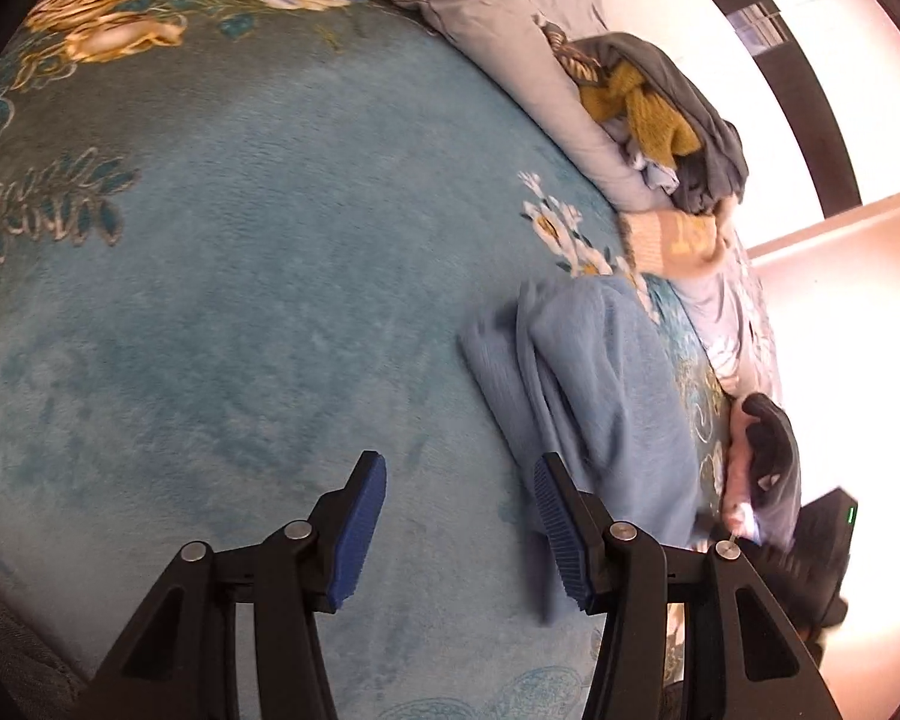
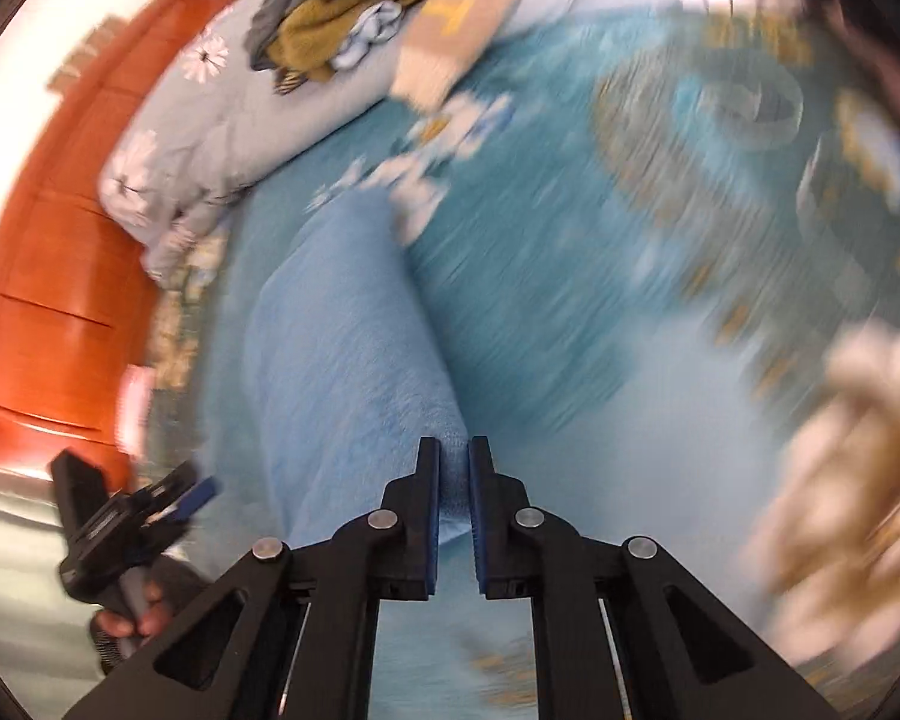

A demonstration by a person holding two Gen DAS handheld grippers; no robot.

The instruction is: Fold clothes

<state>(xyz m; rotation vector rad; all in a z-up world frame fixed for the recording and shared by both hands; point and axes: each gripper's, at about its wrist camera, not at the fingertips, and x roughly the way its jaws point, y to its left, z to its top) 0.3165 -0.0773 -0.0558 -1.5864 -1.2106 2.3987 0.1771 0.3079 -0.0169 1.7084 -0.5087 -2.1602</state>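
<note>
A light blue fleece garment [image 1: 594, 384] lies bunched on the teal floral bed cover [image 1: 240, 276], at the right of the left wrist view. My left gripper [image 1: 459, 531] is open and empty above the cover, its right finger beside the garment's edge. In the right wrist view my right gripper [image 2: 453, 516] is shut on an edge of the same light blue garment [image 2: 342, 330], which stretches away from the jaws. The left gripper also shows in the right wrist view [image 2: 150, 510], at the lower left. This view is motion-blurred.
A pile of clothes [image 1: 660, 114], grey, mustard and beige, sits on a grey quilt [image 1: 510, 18] at the far side. A dark garment [image 1: 768, 450] lies at the bed's right edge. An orange wooden cabinet [image 2: 48, 300] stands beside the bed.
</note>
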